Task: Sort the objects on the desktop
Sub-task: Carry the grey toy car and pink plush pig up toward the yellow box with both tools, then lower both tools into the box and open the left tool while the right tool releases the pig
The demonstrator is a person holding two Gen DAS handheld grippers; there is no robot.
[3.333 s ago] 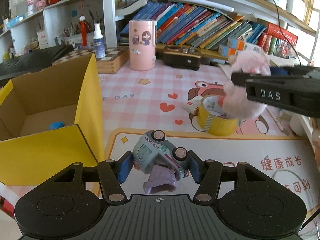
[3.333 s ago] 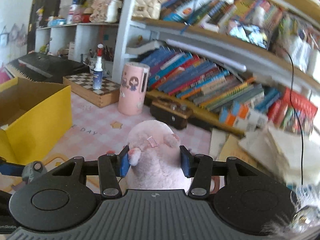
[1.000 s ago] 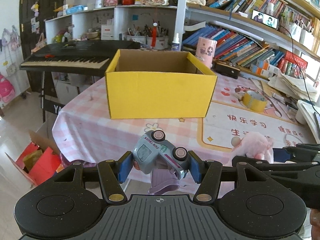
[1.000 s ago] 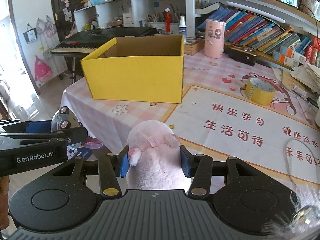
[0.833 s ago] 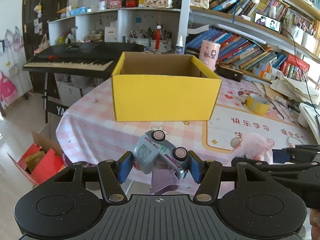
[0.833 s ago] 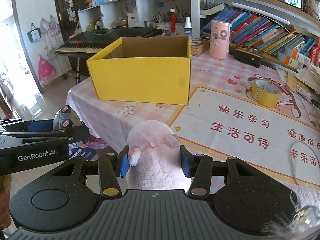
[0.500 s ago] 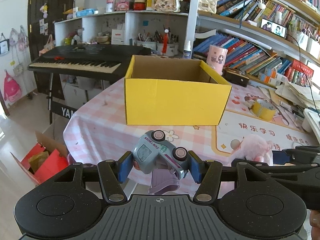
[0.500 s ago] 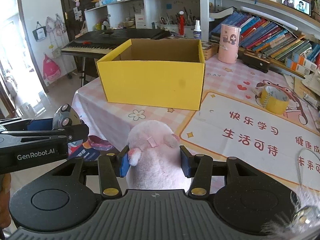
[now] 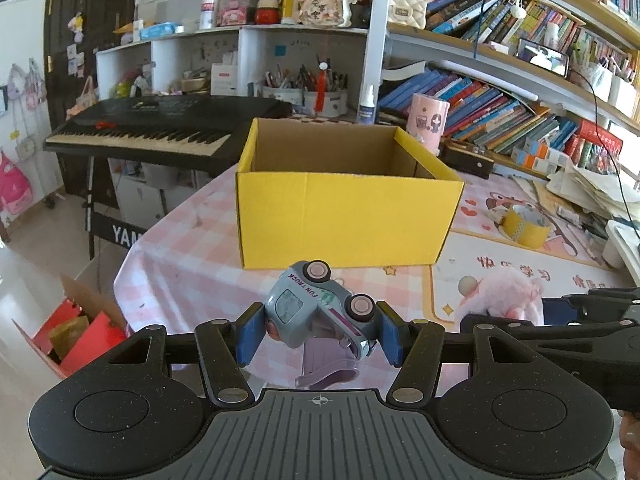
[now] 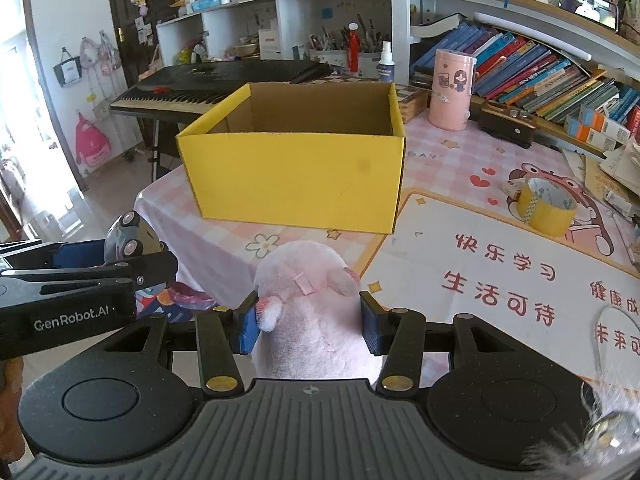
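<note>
My left gripper (image 9: 319,332) is shut on a grey-blue toy truck (image 9: 316,308), which lies tipped with its wheels up and a purple part hanging below. My right gripper (image 10: 308,322) is shut on a pink plush toy (image 10: 308,300). Both are held in the air off the near edge of the table, in front of an open yellow cardboard box (image 9: 344,212) (image 10: 296,176). In the left wrist view the plush (image 9: 504,292) and the right gripper (image 9: 516,318) show at the right. In the right wrist view the truck (image 10: 128,236) and the left gripper (image 10: 106,256) show at the left.
The pink checked tablecloth (image 10: 452,168) bears a roll of yellow tape (image 10: 546,204), a pink cylinder tin (image 10: 452,90) and a printed mat (image 10: 500,264). Bookshelves stand behind. A black keyboard (image 9: 160,128) stands left of the table, a red carton (image 9: 80,336) on the floor.
Both grippers, still holding their toys, have drifted; the yellow box has slid to the right and looks slightly larger in both views. Neither grip has changed.
</note>
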